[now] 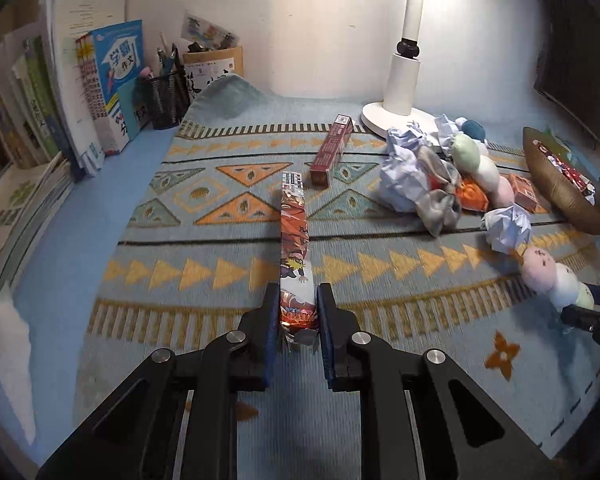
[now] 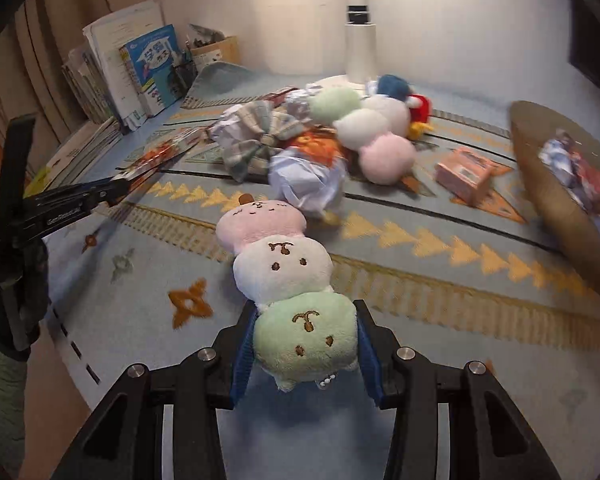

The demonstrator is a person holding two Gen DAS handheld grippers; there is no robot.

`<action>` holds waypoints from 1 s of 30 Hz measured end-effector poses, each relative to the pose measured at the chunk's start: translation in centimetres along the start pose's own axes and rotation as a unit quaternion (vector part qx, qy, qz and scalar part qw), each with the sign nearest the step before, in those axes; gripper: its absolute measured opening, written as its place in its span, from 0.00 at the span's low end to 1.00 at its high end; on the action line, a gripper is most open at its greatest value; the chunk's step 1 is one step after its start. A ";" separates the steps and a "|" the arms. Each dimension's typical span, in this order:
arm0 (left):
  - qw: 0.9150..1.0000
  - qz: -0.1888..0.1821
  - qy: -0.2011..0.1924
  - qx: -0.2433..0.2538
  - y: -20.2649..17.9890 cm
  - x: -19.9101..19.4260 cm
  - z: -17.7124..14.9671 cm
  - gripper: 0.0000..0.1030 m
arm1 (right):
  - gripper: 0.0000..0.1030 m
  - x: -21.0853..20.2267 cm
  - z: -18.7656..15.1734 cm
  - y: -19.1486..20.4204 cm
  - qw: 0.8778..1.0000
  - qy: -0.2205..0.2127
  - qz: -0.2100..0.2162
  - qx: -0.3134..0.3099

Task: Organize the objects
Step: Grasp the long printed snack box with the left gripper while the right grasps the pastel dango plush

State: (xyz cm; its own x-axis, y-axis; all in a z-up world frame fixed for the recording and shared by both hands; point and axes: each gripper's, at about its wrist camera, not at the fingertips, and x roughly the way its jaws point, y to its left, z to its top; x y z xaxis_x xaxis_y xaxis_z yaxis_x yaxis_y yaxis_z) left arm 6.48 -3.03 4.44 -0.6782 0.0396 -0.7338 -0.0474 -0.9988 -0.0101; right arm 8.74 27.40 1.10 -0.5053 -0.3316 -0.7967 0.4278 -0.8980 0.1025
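I am at a home study surface: schoolbooks [image 1: 112, 84], a pen holder [image 1: 166, 98], a lamp [image 1: 404, 76], plush toys [image 2: 364, 128] on a patterned cloth [image 1: 220, 240].

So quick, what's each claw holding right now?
Left gripper: jaws shut on the long comic-print box.
Right gripper: jaws shut on the green end of the three-ball plush.

Both grippers are black, with angular arms that have long cut-out slots and round silver screws. The left gripper [image 1: 298, 312] and right gripper [image 2: 306, 340] have blue pads [image 2: 244, 360]. A grey-green sleeve [image 2: 0, 392] shows.
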 end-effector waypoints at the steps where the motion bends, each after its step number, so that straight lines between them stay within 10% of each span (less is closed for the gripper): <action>1: 1.000 0.004 -0.004 0.001 -0.2 -0.3 -0.4 0.14 | 0.43 -0.8 -0.8 -0.8 1.000 -0.004 -0.019 0.005; 9: 0.998 -0.013 0.021 -0.057 0.0 1.6 -1.5 0.17 | 0.51 -0.6 -2.9 -2.9 0.989 -0.026 -0.125 -0.069; 19: 0.999 0.028 0.020 -0.006 -2.0 2.0 -2.0 0.31 | 0.82 0.3 -2.6 -4.6 0.998 -0.006 -0.068 -0.013; 30: 0.997 0.054 0.028 -0.050 -0.6 2.2 -1.9 0.58 | 0.87 0.3 -2.9 -4.5 0.998 -0.004 -0.061 -0.016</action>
State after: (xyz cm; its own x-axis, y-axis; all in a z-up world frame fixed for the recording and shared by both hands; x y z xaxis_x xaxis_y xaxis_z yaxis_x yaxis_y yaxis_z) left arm 6.44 -2.36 1.54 -0.6327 -0.0666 -0.7716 0.0989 -0.9951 0.0049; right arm 8.86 32.15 -1.29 -0.5607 -0.2220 -0.7977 0.3868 -0.9220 -0.0152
